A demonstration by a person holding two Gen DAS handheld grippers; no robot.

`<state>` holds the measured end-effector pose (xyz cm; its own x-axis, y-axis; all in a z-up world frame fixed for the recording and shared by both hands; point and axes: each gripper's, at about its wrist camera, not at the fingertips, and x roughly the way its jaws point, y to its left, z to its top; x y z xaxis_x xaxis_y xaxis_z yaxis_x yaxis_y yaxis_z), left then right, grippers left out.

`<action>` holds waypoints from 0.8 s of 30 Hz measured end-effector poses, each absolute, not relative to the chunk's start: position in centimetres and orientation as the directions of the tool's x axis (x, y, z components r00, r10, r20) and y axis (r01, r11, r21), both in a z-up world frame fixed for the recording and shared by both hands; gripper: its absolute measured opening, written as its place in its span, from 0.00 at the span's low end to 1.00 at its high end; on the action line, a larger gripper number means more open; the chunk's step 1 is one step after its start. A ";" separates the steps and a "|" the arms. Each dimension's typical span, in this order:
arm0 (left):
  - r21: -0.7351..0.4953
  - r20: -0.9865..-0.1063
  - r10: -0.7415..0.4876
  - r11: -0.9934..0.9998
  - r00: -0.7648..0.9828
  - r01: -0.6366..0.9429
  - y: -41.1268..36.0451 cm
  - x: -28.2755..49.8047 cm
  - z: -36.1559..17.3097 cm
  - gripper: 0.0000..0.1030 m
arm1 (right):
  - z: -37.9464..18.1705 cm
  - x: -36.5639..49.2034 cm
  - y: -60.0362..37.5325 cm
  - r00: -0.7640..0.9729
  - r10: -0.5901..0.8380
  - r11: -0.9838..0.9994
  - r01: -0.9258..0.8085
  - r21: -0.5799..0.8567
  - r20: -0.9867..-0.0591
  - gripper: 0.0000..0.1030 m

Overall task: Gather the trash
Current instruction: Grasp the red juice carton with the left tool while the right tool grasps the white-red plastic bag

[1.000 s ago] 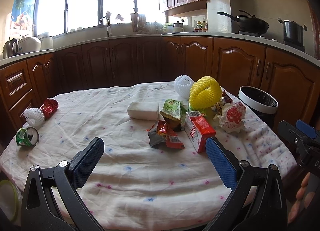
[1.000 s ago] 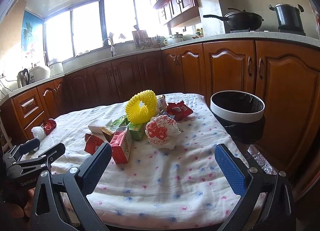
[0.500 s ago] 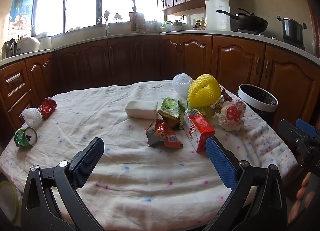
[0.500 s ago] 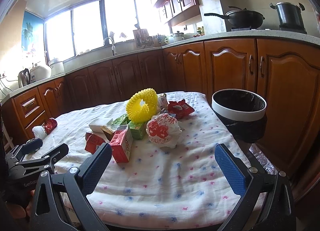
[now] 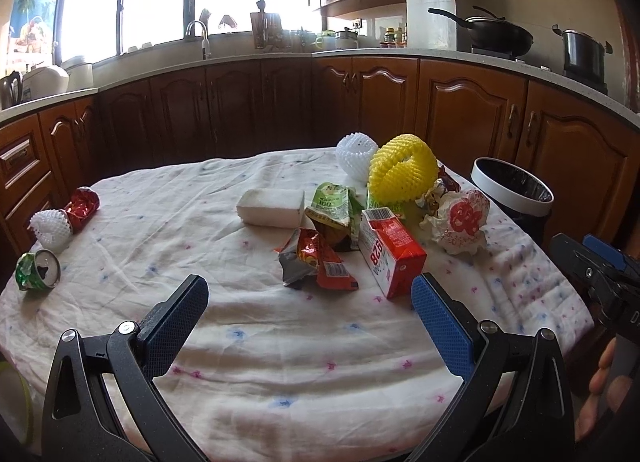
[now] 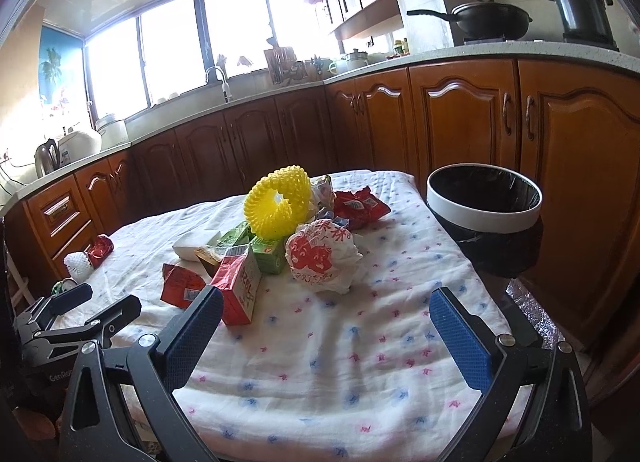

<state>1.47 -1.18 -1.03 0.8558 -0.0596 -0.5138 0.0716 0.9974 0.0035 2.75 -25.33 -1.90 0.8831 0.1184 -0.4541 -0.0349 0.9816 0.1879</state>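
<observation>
Trash lies on a table with a white cloth point(image 5: 208, 246): a red carton point(image 5: 390, 250), a red snack wrapper point(image 5: 316, 262), a green pouch point(image 5: 334, 207), a yellow foam net point(image 5: 402, 173), a crumpled white-red paper point(image 5: 460, 225), a white block point(image 5: 272, 207). A crushed green can point(image 5: 38, 272), a white foam net point(image 5: 48, 223) and a red wrapper point(image 5: 82, 203) lie at the left edge. My left gripper point(image 5: 308, 318) is open and empty above the near edge. My right gripper point(image 6: 326, 330) is open and empty, the paper ball point(image 6: 320, 256) ahead of it.
A black bin with a white rim point(image 6: 484, 197) stands off the table's right side; it also shows in the left wrist view point(image 5: 512, 191). Wooden cabinets point(image 5: 468, 109) run behind. A wok point(image 5: 496, 33) and a pot point(image 5: 582, 51) stand on the counter.
Both grippers have shifted only slightly; the views tilted down a little. Nothing on the table has moved.
</observation>
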 end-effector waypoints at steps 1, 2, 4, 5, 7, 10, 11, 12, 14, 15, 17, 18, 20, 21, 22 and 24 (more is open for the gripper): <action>0.003 -0.517 -0.063 0.997 0.854 0.075 -1.3 1.6 -1.1 1.00 | -1.9 2.9 -25.5 0.881 0.124 0.980 -0.037 0.194 -0.458 1.00; 0.002 -0.522 -0.067 0.997 0.851 0.080 -1.4 1.8 -1.1 1.00 | -2.0 3.2 -25.7 0.877 0.131 0.978 -0.039 0.203 -0.462 1.00; -0.012 -0.536 -0.089 0.995 0.840 0.098 -1.5 2.3 -1.2 1.00 | -2.0 3.7 -26.0 0.870 0.144 0.975 -0.045 0.216 -0.471 1.00; -0.023 -0.544 -0.101 0.994 0.833 0.105 -1.5 2.6 -1.2 1.00 | -2.0 4.1 -26.1 0.866 0.156 0.973 -0.052 0.225 -0.476 1.00; -0.044 -0.559 -0.126 0.992 0.820 0.122 -1.7 3.3 -1.2 1.00 | -2.0 4.9 -26.4 0.855 0.176 0.968 -0.061 0.242 -0.487 0.99; -0.068 -0.581 -0.169 0.985 0.796 0.159 -2.6 4.4 -1.2 0.99 | -2.0 6.4 -26.6 0.836 0.214 0.958 -0.079 0.275 -0.505 0.94; -0.070 -0.588 -0.179 0.983 0.789 0.171 -3.0 4.8 -1.3 0.97 | -2.1 6.9 -26.7 0.828 0.227 0.954 -0.085 0.287 -0.513 0.92; -0.075 -0.595 -0.191 0.980 0.780 0.183 -3.4 5.2 -1.3 0.96 | -2.2 7.5 -26.8 0.819 0.240 0.950 -0.088 0.299 -0.521 0.91; -0.083 -0.611 -0.211 0.975 0.763 0.204 -4.2 6.1 -1.4 0.93 | -2.5 8.8 -27.0 0.801 0.251 0.947 -0.087 0.308 -0.543 0.84; -0.082 -0.619 -0.212 0.975 0.756 0.206 -4.5 6.5 -1.5 0.93 | -2.6 9.4 -27.2 0.791 0.260 0.945 -0.088 0.316 -0.554 0.82; -0.085 -0.634 -0.217 0.974 0.743 0.212 -5.1 7.4 -1.8 0.90 | -2.9 10.6 -27.4 0.774 0.277 0.938 -0.088 0.336 -0.570 0.81; -0.084 -0.641 -0.217 0.973 0.736 0.213 -5.2 7.7 -1.8 0.90 | -3.0 11.1 -27.5 0.767 0.287 0.934 -0.090 0.346 -0.574 0.81; -0.082 -0.657 -0.219 0.972 0.722 0.220 -5.7 8.5 -2.1 0.89 | -3.3 12.2 -27.6 0.757 0.294 0.932 -0.090 0.352 -0.584 0.80; -0.081 -0.663 -0.219 0.972 0.716 0.223 -5.9 8.8 -2.2 0.89 | -3.5 12.7 -27.5 0.753 0.297 0.931 -0.090 0.355 -0.588 0.80; -0.074 -0.671 -0.214 0.972 0.710 0.223 -6.2 9.2 -2.5 0.89 | -3.7 13.2 -27.6 0.747 0.301 0.929 -0.090 0.358 -0.593 0.80; -0.062 -0.687 -0.201 0.974 0.698 0.219 -6.7 10.0 -3.0 0.89 | -4.2 14.2 -27.6 0.732 0.311 0.925 -0.088 0.369 -0.606 0.78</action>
<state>10.00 -6.68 -2.97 0.6981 -0.2009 -0.6873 0.2192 0.9737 -0.0621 14.20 -27.61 -4.22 0.7324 0.3111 -0.6056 -0.0884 0.9254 0.3686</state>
